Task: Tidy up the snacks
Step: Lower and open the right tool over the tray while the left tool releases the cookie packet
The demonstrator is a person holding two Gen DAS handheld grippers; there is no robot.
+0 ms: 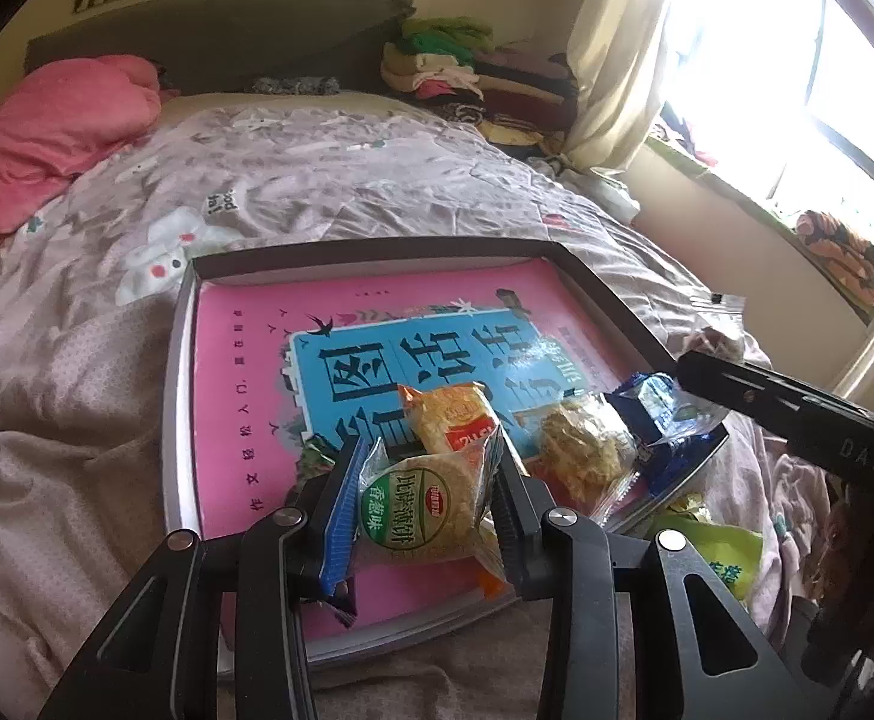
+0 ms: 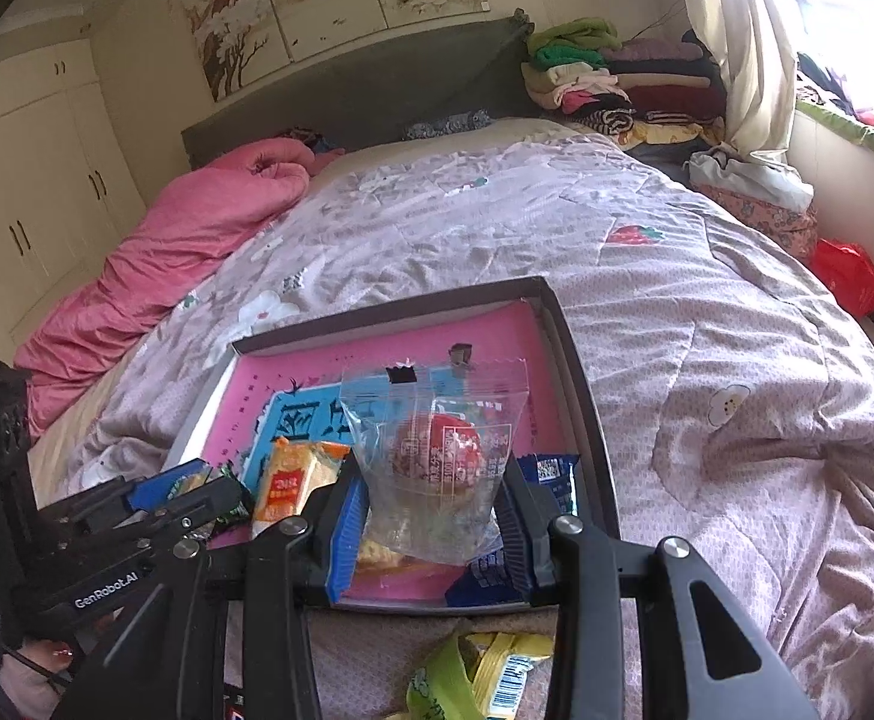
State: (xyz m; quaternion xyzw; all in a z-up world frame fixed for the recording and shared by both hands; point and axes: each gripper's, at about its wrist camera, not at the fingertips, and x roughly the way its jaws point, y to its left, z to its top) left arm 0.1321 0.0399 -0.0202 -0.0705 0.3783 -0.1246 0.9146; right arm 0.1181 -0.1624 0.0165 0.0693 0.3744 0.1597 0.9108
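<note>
Two handheld grippers work over a shallow box (image 1: 610, 294) on a bed (image 1: 377, 180). The left gripper (image 1: 428, 510) is clamped on a round green-labelled biscuit packet (image 1: 419, 510), held just above the pink book (image 1: 245, 396) lining the box; the right gripper (image 2: 431, 516) grips a clear zip bag (image 2: 431, 450) with a red-wrapped snack inside. Lowering the biscuit packet level into bare pink space, clear of the orange packet (image 1: 448, 420) and blue packet (image 1: 658, 420) beyond it, looks the tidier course. The zip bag's mouth is hard to make out, so its seal cannot be judged. A green-yellow wrapper (image 2: 484, 678) lies outside the box, cut off by the frame; glare swallows the window (image 1: 796, 60).
</note>
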